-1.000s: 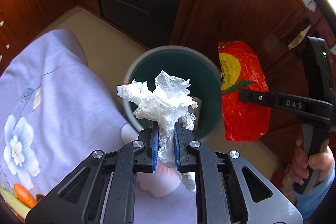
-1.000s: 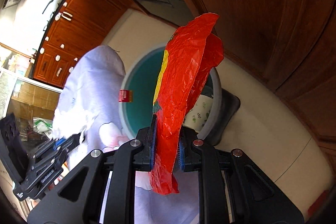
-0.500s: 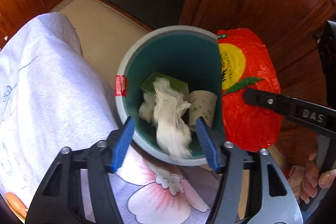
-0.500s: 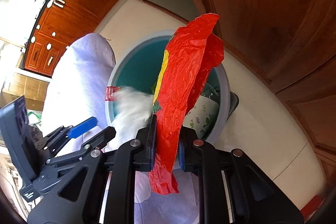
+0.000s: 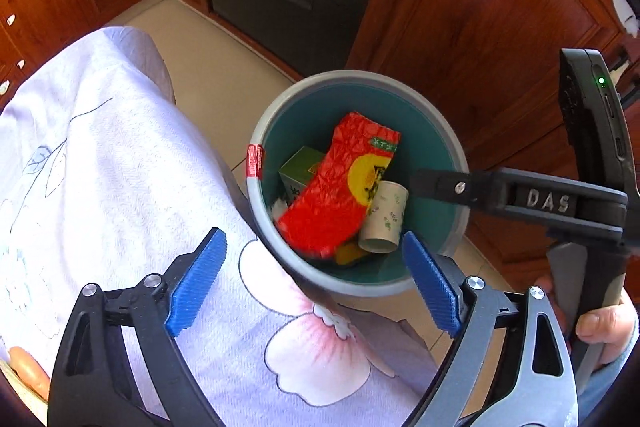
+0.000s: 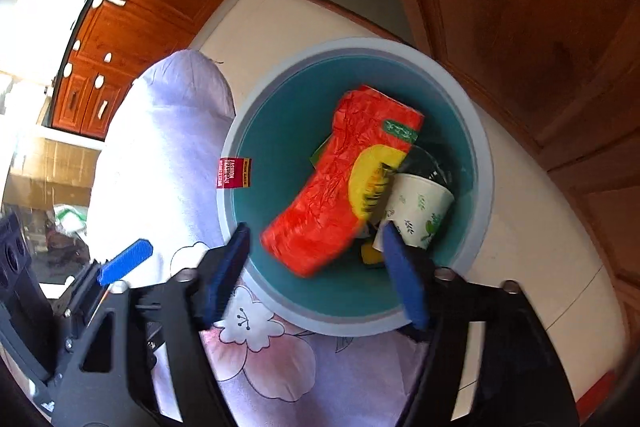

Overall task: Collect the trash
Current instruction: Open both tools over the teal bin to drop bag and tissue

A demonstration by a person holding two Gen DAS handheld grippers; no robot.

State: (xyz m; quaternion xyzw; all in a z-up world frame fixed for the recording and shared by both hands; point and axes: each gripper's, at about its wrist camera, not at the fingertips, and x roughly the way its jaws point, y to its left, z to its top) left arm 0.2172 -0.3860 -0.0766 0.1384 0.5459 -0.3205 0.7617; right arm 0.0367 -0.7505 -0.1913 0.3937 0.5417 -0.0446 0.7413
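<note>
Right hand-held gripper (image 6: 316, 267) now spread apart and empty; a second ago it pinched the red wrapper (image 6: 344, 179), which has dropped into the teal bin (image 6: 478, 163), atop the paper cup (image 6: 418, 209). Left hand-held gripper (image 5: 316, 279) also apart, empty, above the bin's near rim. Both loads binned.

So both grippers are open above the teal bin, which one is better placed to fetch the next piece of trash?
Probably the left gripper: it hangs over the floral tablecloth, while the right gripper sits above the teal bin.
</note>
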